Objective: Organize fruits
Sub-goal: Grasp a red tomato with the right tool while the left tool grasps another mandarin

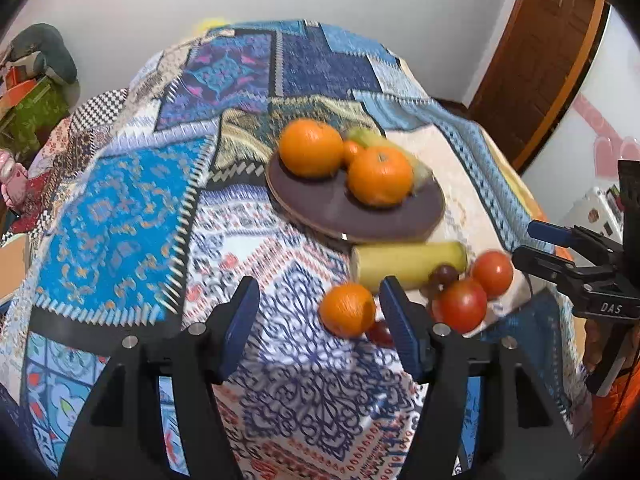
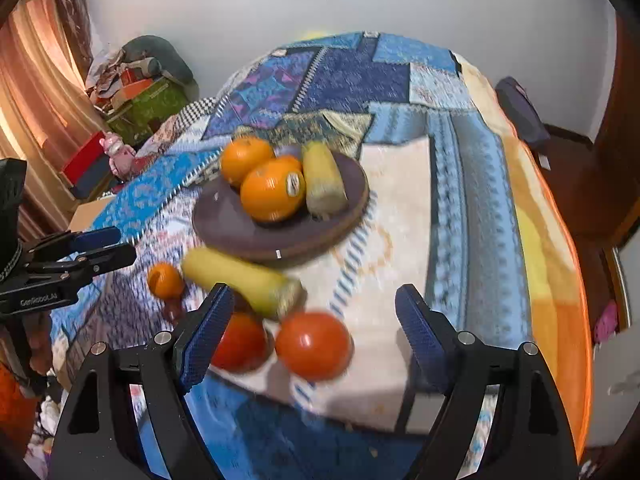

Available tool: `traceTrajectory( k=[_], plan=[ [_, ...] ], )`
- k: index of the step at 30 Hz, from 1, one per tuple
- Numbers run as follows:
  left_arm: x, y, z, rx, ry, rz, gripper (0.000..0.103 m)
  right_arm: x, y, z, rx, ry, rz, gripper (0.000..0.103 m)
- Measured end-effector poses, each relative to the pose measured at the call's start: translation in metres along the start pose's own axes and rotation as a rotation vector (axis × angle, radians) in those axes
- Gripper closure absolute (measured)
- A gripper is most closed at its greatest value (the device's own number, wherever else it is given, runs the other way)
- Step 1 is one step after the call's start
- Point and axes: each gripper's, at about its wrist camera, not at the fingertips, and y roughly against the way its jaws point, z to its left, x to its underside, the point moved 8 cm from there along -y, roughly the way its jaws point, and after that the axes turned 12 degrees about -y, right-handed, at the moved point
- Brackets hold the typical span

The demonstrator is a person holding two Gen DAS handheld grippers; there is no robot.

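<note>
A dark round plate [image 1: 320, 204] [image 2: 224, 220] holds two oranges [image 1: 380, 176] [image 2: 272, 190], a small orange and a yellow-green fruit [image 2: 324, 180]. On the cloth in front of it lie a yellow fruit [image 1: 408, 262] [image 2: 240, 276], a small orange [image 1: 347, 310] [image 2: 165, 280], two tomatoes [image 1: 460, 304] [image 2: 314, 346] and dark grapes [image 1: 442, 274]. My left gripper [image 1: 320, 312] is open and empty above the cloth, the small orange just inside its right finger. My right gripper [image 2: 314, 312] is open and empty, with a tomato between its fingers below them.
The table is covered by a patchwork cloth [image 1: 120, 208] [image 2: 460, 184]. Boxes and clutter [image 2: 136, 96] stand at the far left by a curtain. A wooden door [image 1: 540, 60] is at the right. Each gripper shows at the edge of the other's view [image 1: 560, 256] [image 2: 88, 252].
</note>
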Motion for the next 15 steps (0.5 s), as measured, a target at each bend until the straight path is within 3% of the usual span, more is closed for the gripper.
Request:
traceTrajectory(
  k=[8, 15],
  plan=[
    [0.017, -0.019, -0.011, 0.027, 0.014, 0.053, 0.041, 0.026, -0.014, -0.008, -0.014, -0.03, 0.046, 0.022],
    [0.017, -0.032, -0.017, 0.043, 0.009, 0.065, 0.046, 0.028, -0.026, -0.005, -0.035, -0.034, 0.056, 0.04]
  ],
)
